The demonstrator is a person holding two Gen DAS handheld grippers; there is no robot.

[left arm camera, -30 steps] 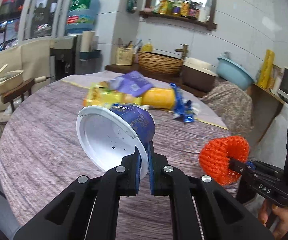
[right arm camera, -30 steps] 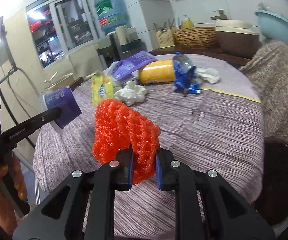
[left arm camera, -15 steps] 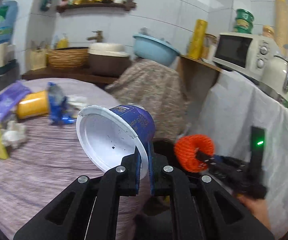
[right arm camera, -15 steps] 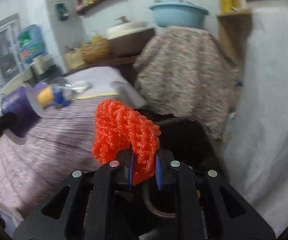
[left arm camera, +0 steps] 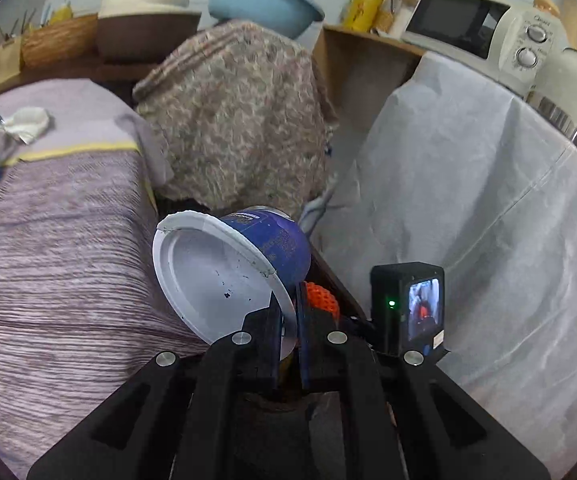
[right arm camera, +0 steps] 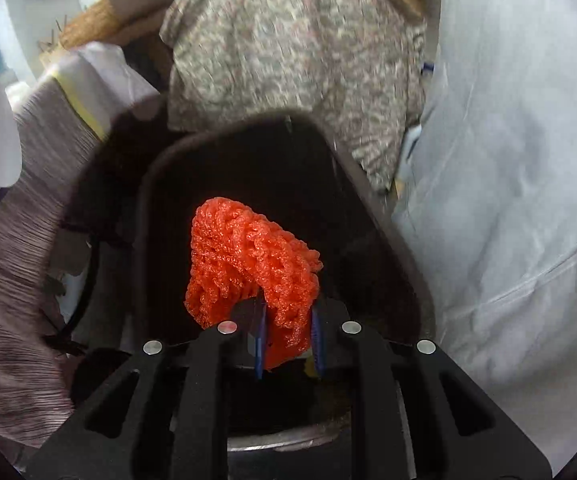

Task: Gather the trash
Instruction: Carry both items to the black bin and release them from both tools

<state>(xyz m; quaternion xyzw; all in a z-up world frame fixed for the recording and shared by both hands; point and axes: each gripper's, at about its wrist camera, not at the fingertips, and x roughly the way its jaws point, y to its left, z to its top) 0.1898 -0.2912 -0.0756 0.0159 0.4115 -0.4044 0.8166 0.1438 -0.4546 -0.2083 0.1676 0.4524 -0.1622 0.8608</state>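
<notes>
The left tongs [left arm camera: 288, 330] are matte black plastic — two broad, angular arms running in from the lower edge, each with long slot-shaped cut-outs. Four round silver screw heads sit across the top of the frame, two on each side. The inner faces of the fingers [left arm camera: 274, 320] carry thin blue pads. The right tongs [right arm camera: 287, 340] have the same build: black slotted arms, four silver screws in a row, blue pad strips along the inner finger faces. In the left wrist view, the right unit's camera block [left arm camera: 407, 307] shows as a black box with a small lit screen and a green indicator light.
</notes>
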